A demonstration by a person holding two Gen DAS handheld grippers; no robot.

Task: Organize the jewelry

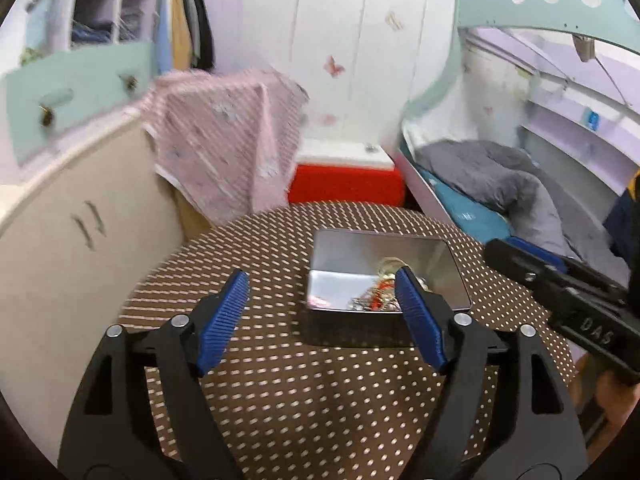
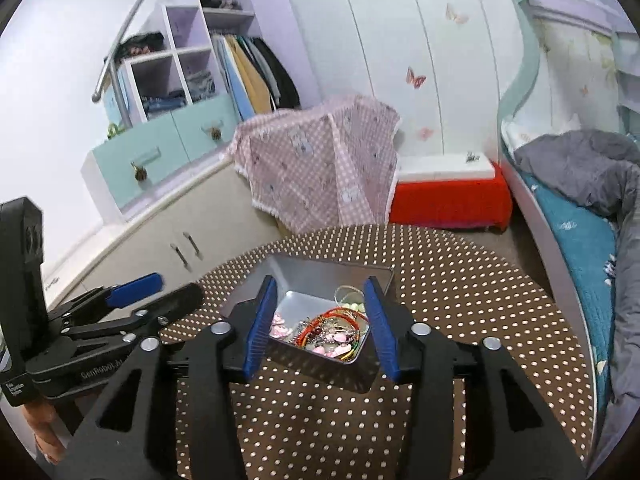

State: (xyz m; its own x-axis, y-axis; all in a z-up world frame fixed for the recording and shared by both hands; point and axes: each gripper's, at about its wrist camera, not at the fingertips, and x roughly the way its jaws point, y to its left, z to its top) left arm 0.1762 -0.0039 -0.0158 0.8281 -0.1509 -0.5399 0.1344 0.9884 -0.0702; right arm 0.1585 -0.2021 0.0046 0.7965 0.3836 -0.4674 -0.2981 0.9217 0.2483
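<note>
Silver metal forms the shallow rectangular tin [image 2: 304, 280], which sits near the middle of the round brown polka-dotted surface [image 2: 460, 300] with a tangle of jewelry [image 2: 324, 330] heaped in its near end. From the right wrist view the pile shows red and orange cords, pink pieces and a few pale green beads, but the strands are too knotted to tell one item from another. The right gripper [image 2: 318, 322] hangs just above the tin's near edge, its blue fingers [image 2: 262, 324] spread apart and holding nothing; they cover the tin's two near corners. In the left wrist view the left gripper [image 1: 322, 320] is also spread wide and empty, over the surface just beside the tin [image 1: 384, 248]. Its right-side finger [image 1: 420, 320] hides part of the jewelry [image 1: 376, 296], and what shows is blurred and doubled by reflections in the shiny wall. The room behind, with a pink checked cloth [image 1: 224, 152], is smeared by motion there.
</note>
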